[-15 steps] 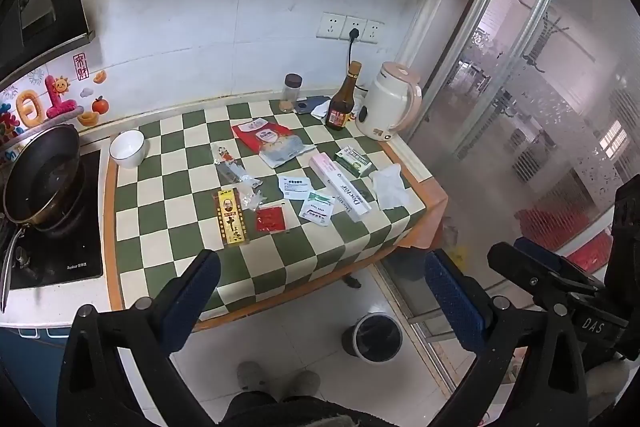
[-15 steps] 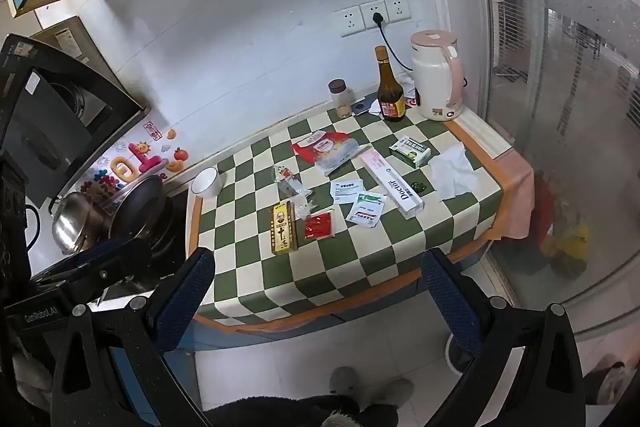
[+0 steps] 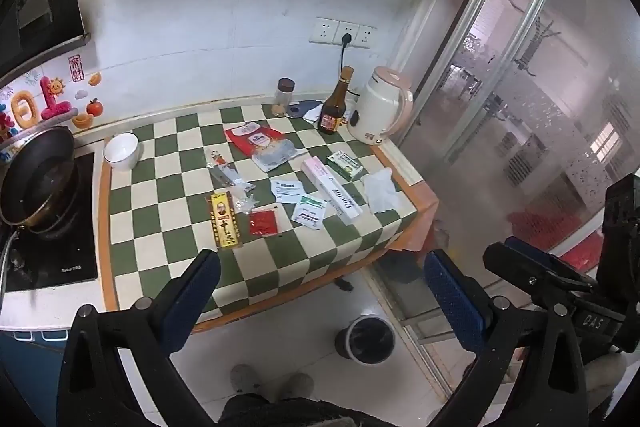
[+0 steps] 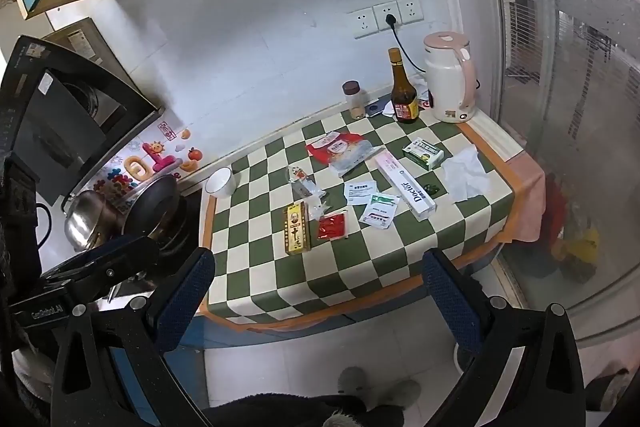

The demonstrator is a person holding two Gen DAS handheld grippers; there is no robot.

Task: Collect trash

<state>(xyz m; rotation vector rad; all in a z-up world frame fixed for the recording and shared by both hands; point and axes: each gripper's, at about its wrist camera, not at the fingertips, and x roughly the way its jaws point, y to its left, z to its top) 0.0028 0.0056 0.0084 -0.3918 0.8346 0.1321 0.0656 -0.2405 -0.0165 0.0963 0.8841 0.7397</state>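
Several pieces of trash lie on the green checked tablecloth [image 3: 168,239]: a yellow wrapper [image 3: 225,221], a red sachet [image 3: 263,221], white sachets [image 3: 309,211], a long white Doctor box [image 3: 332,190], a green box [image 3: 345,165], a crumpled tissue [image 3: 380,189], a red and clear bag [image 3: 262,147]. A dark trash bin [image 3: 366,339] stands on the floor below the table's front right. My left gripper [image 3: 320,303] is open and empty, held high in front of the table. My right gripper [image 4: 318,299] is open and empty, also short of the table [image 4: 256,263].
A white bowl [image 3: 121,151], a spice jar [image 3: 283,97], a brown bottle [image 3: 335,107] and a white kettle [image 3: 380,111] stand along the table's back. A wok [image 3: 38,179] sits on the cooktop at left. A glass door [image 3: 540,107] is at right. Slippers [image 3: 272,383] show below.
Both views have shifted very slightly; the grippers stay open and nothing on the table has moved.
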